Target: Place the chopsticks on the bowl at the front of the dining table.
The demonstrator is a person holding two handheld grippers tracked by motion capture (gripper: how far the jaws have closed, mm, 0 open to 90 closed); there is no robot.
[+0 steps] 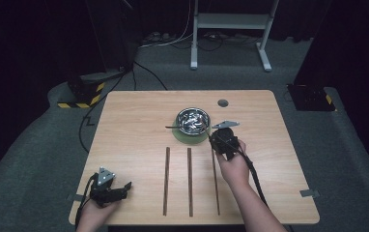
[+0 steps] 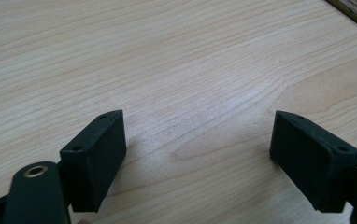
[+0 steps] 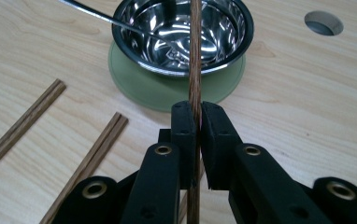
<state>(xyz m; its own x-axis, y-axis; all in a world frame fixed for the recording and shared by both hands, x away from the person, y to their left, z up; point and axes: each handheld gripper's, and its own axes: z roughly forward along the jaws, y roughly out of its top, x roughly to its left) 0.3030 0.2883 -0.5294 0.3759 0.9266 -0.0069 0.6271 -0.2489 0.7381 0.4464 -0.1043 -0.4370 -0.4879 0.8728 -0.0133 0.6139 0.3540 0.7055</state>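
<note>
Right gripper view: the right hand-held gripper clamps a chopstick whose length points straight toward the bowl.

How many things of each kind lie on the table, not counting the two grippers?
Wooden sticks: 3
Steel bowl: 1
Green mat: 1
Metal utensil: 1
Total: 6
</note>
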